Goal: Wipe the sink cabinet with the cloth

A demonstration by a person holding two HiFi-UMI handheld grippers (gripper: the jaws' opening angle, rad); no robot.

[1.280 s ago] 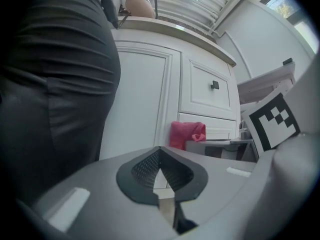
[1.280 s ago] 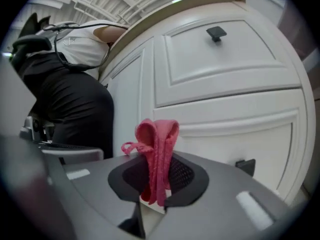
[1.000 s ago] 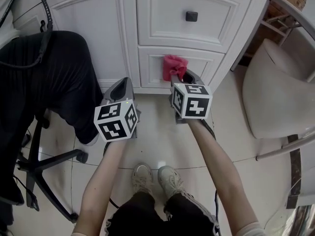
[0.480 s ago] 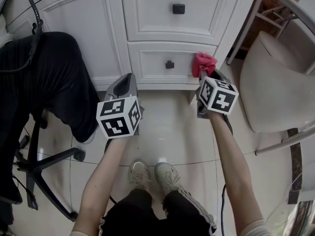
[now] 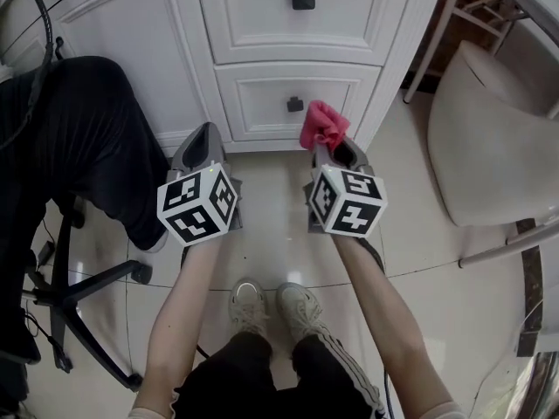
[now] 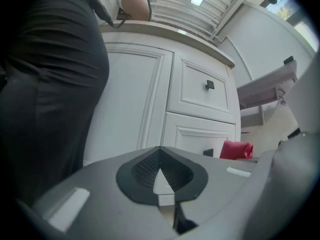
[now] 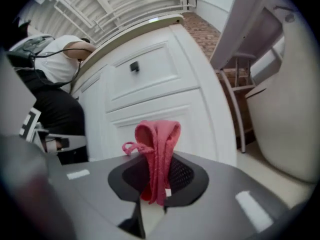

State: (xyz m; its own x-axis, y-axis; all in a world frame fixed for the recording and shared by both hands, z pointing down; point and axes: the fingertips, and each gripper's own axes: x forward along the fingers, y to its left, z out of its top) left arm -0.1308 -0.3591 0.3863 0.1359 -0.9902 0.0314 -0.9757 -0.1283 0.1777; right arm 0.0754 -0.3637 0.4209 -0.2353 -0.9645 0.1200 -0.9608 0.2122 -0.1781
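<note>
The white sink cabinet has two drawers with dark knobs and a door at the left. A pink-red cloth is bunched in my right gripper, which is shut on it and holds it in front of the lower drawer, just right of its knob. In the right gripper view the cloth stands up between the jaws, close to the lower drawer front. My left gripper is shut and empty, low before the cabinet door; the cloth shows at its right.
A person in black clothes sits on a wheeled chair at the left, close to the cabinet door. A beige seat and a metal frame stand at the right. My shoes are on the tiled floor.
My right gripper with the cloth swept along the lower drawer, first right to the cabinet's corner, then back left toward the knob. The left gripper stayed roughly in place.
</note>
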